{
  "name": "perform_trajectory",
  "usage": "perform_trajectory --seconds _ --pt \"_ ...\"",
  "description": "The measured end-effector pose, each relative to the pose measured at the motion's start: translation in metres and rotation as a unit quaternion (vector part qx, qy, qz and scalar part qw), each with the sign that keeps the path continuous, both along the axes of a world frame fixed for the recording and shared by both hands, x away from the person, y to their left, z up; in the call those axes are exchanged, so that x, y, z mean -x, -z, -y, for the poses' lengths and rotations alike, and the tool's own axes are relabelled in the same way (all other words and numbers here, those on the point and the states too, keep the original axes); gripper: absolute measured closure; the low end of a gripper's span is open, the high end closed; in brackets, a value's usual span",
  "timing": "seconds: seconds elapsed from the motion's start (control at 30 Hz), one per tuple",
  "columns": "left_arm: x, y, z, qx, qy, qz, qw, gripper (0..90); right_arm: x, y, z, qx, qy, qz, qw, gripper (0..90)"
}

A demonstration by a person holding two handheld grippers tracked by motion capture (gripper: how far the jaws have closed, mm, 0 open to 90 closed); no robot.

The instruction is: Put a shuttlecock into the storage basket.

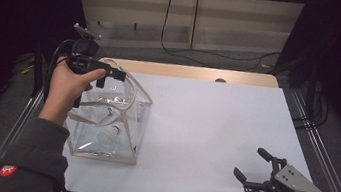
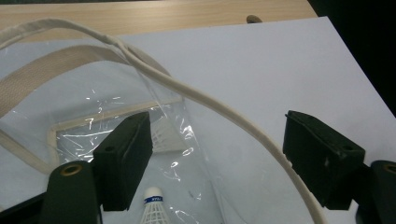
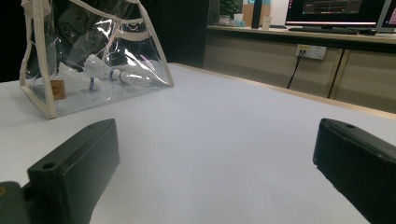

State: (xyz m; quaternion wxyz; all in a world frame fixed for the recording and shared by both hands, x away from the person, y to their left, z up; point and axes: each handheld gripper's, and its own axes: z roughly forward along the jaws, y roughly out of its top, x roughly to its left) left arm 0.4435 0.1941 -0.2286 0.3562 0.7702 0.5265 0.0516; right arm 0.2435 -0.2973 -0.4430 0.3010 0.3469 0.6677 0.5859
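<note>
The clear bag (image 1: pixel 109 123) stands on the left of the white surface (image 1: pixel 214 132), with shuttlecocks (image 3: pixel 88 77) lying inside. The left gripper (image 1: pixel 111 75) hovers over the bag's open top, jaws spread, pinching nothing; the bag's cream rim passes loosely between them. The right gripper (image 1: pixel 252 165) rests well apart at the near right, jaws spread and empty.

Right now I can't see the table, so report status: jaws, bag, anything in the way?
Left gripper open over clear bag, rim between jaws. Right gripper open, idle. Shuttlecocks inside. Nothing blocking.
</note>
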Motion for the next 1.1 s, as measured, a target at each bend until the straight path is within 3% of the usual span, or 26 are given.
perform_trajectory --seconds 0.17,0.6,0.87,1.1 --pt "0.005 -0.003 0.001 0.012 0.016 0.002 0.9998 16.9 0.0 0.0 0.0 0.002 -0.001 -0.001 1.0 0.3" --pt "0.019 -0.006 0.003 0.02 0.058 0.005 0.9981 12.2 0.001 0.0 0.001 0.005 -0.001 0.001 1.0 0.3" --pt "0.03 -0.005 0.007 0.034 0.101 0.0 0.9943 9.3 0.001 0.0 0.001 0.005 -0.001 0.0 1.0 0.3" --pt "0.042 -0.006 0.006 0.05 0.14 0.008 0.9889 8.0 0.001 0.0 0.001 0.005 0.0 0.0 1.0 0.3"
